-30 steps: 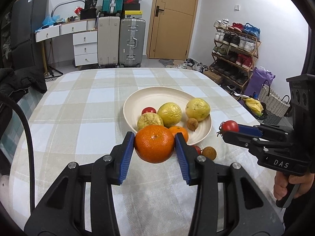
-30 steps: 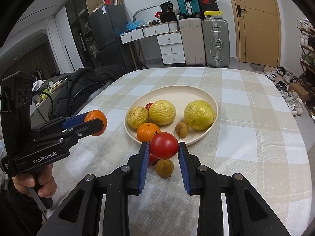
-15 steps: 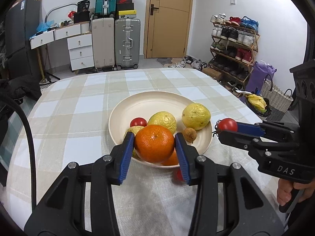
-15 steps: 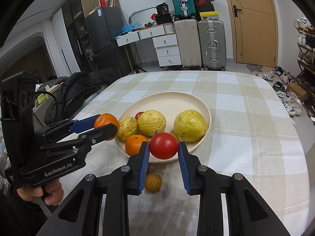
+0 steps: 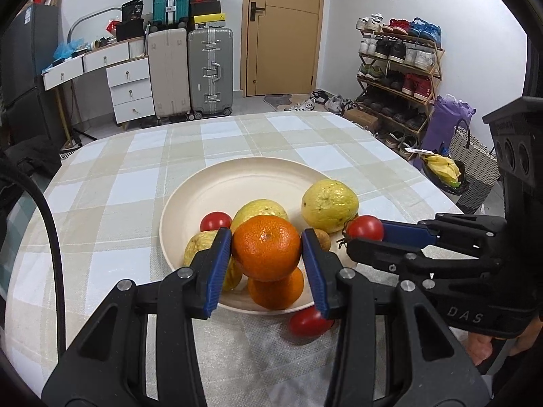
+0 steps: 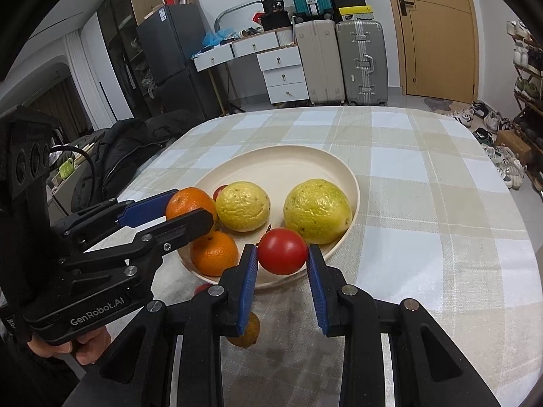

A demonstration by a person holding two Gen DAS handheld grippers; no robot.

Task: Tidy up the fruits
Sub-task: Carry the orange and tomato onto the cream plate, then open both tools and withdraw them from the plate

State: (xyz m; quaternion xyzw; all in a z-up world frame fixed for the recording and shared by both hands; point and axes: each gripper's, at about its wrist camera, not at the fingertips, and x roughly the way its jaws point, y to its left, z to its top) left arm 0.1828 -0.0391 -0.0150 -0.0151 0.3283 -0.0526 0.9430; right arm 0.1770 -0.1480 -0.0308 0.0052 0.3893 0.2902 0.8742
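Over the plate [image 5: 190, 196], left gripper [image 5: 267, 252] fingers clamp a firm orange [image 5: 267, 247] at 3 and 9 o'clock; right gripper [image 6: 282, 252] fingers pinch a soft, bruisable tomato [image 6: 282, 250] likewise.

The left gripper [image 5: 267, 252] and its orange [image 5: 267, 251] hide part of a wrinkled yellow fruit [image 5: 259, 208] behind. The loose tomato [image 5: 307, 322] is partly covered by the right finger. In the right wrist view, the small brown fruit [image 6: 247, 334] sits mostly hidden under the left finger.
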